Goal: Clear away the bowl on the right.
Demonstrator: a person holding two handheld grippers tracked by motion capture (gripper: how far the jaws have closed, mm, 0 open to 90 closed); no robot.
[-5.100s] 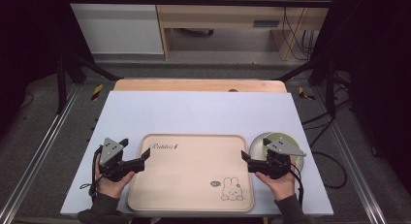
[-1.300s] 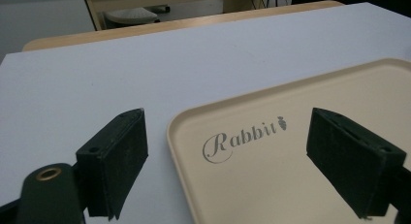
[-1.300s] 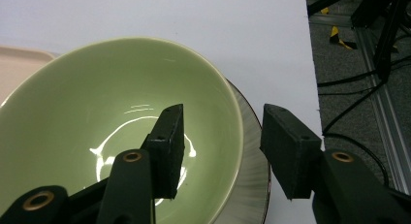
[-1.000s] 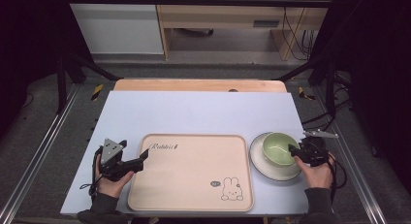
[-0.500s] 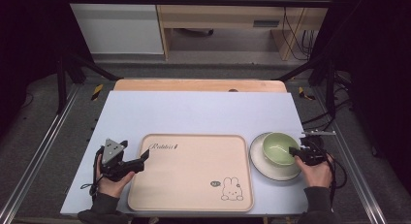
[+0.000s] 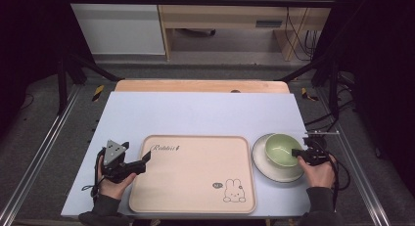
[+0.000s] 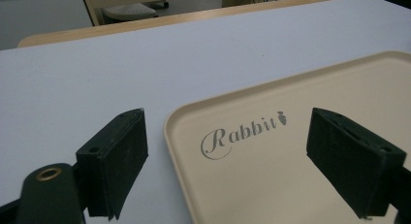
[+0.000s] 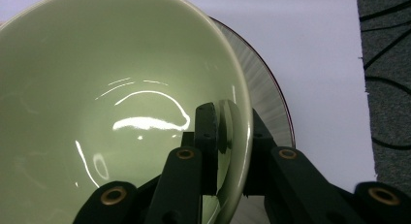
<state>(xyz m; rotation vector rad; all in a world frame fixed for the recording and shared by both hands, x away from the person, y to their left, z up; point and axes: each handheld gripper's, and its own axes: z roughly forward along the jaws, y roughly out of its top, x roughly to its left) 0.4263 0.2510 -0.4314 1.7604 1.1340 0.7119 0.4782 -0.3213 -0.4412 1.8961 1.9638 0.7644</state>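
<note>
The right claw (image 8: 231, 136) has moved from above the plate (image 6: 274, 173) to the green bowl (image 6: 283, 148) and now pinches the bowl's near rim — one jaw inside, one outside. The bowl sits on the plate at the worktop's (image 6: 195, 113) right, so a lift toward the tray (image 6: 191, 177) looks ready — the left claw (image 7: 242, 161) stays spread over the tray's corner.

Glossy ceramic, matt plastic and wood under your grippers

Your right gripper (image 8: 228, 136) has its matt black, rubbery-looking pads on the rim of the green bowl (image 8: 116, 112), a smooth glazed ceramic full of bright reflections; the plate (image 8: 264, 103) beneath has a duller, finely streaked grey finish. Near the worktop's front edge, the beige tray (image 7: 300, 151) looks like smooth satin plastic, the table cover (image 6: 195, 113) matt and paper-like, with bare wood (image 6: 195, 85) along the far edge.
</note>
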